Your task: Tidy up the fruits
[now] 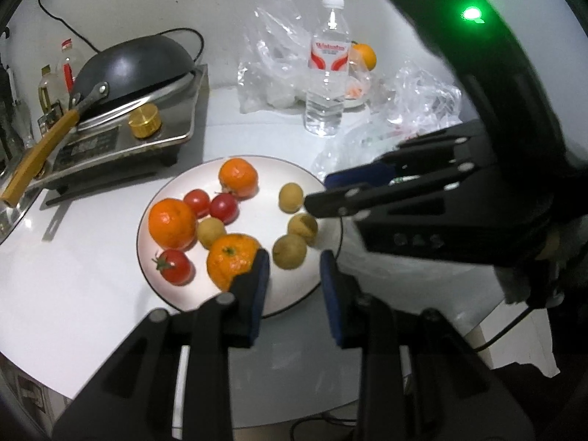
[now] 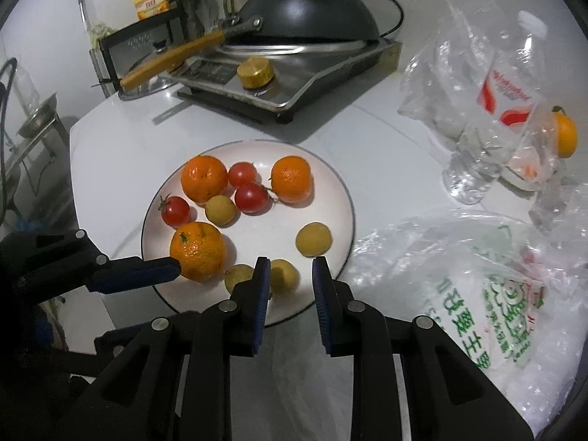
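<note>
Both tools hang over the near rim of the round white plate with the thin dark edge (image 2: 341,198), which sits on the white desk (image 2: 367,139) in front of the steel stove with the upturned black wok (image 2: 308,11). On the plate lie three orange mandarins, three small red tomatoes and four dull yellow-green round fruits, mixed loosely.

The left gripper (image 1: 294,268) has its jaws nearly closed, with nothing between them. One blue pad sits just beside the near orange mandarin with the green stem scar (image 2: 198,250); whether it touches, I cannot tell. The right gripper (image 2: 290,275) is clenched as far as it goes and empty too, poised just above two of the yellow-green fruits (image 2: 283,275) at the plate's near edge.

To my eye no fruit is in hand, so this looks like the moment of choosing a piece. One more mandarin (image 2: 566,136) sits well beyond the plate, among the clear plastic bags (image 2: 459,257) and behind the clear water bottle with the red label (image 1: 329,70).

The next move calls for jaws opened wider than the chosen fruit, then a gentle squeeze; the round fruits may roll if nudged.
</note>
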{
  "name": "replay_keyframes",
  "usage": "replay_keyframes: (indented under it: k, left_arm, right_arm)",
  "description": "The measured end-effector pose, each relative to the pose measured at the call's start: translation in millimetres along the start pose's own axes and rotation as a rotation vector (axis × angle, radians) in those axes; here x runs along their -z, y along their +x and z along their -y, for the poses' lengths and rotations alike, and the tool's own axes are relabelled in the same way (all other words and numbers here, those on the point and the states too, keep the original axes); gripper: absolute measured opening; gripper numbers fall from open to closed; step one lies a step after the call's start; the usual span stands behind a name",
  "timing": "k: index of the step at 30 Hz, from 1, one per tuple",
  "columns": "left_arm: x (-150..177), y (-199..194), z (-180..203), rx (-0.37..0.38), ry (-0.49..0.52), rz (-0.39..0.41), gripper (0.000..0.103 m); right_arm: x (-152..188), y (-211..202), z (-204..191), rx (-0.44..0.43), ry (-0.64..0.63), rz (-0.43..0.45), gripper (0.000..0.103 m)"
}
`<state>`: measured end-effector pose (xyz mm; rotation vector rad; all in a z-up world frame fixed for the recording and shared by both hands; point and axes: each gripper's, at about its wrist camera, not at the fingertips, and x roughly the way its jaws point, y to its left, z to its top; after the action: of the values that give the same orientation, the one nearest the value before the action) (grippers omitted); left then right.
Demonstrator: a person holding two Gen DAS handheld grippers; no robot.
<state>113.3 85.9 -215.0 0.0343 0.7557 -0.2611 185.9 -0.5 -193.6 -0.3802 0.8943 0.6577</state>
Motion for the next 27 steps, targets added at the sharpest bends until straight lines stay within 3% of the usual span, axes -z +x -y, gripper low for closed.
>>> replay_keyframes:
  k: [24,25,27]
  left_arm:
    - [-29.7,-70.0,36.5,-0.062,-0.022,0.177,0.033]
    - [-32.6,-74.7,38.9,-0.069,-0.021,0.189,0.035]
    - [-36.2,-81.4,40.9,-0.072,-0.020,0.208,0.051]
  right_arm:
    - [30.0,-132.2,28.2,0.134,0.067,0.222,0.026]
    - [30.5,-135.8,28.8,0.138,0.070,0.228,0.026]
    - [32.1,-147.4,30.5,0.149,0.076,0.253,0.030]
